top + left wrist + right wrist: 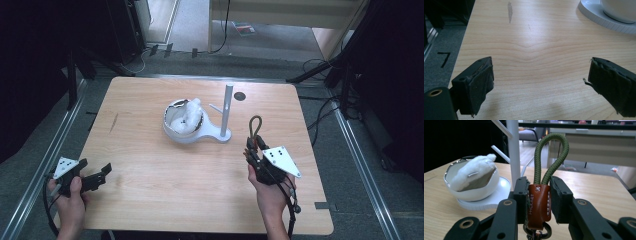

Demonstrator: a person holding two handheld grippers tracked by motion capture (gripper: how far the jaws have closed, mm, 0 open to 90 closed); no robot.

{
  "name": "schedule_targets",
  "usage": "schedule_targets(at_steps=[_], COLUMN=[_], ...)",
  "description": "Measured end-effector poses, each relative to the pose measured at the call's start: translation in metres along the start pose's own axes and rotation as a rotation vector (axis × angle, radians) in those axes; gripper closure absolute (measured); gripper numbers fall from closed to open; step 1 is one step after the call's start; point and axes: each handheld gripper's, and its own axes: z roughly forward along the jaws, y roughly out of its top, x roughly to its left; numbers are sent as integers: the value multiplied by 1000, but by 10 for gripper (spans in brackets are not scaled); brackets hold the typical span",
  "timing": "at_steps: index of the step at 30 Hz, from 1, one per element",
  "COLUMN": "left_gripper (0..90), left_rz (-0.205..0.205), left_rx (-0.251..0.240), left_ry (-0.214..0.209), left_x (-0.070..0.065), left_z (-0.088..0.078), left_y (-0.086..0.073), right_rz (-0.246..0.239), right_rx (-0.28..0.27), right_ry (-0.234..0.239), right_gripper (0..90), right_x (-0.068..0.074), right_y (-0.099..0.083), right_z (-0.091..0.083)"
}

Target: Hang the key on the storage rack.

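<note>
My right gripper [254, 146] is shut on a key strap [539, 202]: a brown leather tab with a green cord loop [255, 125] that sticks up past the jaws. It hovers just right of a white stand [227, 107] with a post and side pegs on a round base. A white bowl [181, 122] holding white fluffy material sits on that base, left of the post. My left gripper [100, 175] rests at the table's front left corner, open, nothing between its pads [480, 86].
The wooden table [150, 170] has a dark round mark [240, 96] near its far edge and a grey smudge [510, 11] at the left. Metal rails run along both sides on the floor. Cables and dark stands surround the table.
</note>
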Motion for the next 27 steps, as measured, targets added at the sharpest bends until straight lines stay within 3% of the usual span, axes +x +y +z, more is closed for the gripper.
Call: schedule_targets(at_steps=[4, 27], left_gripper=[70, 70], left_rz=[2, 2], left_rx=[2, -3], left_ry=[1, 0], left_x=[0, 1], left_z=[0, 0], left_y=[0, 0], right_rz=[-35, -88], right_rx=[-19, -56], right_ry=[16, 118], right_gripper=[694, 692], right_x=[5, 42], right_y=[3, 21], right_z=[1, 11])
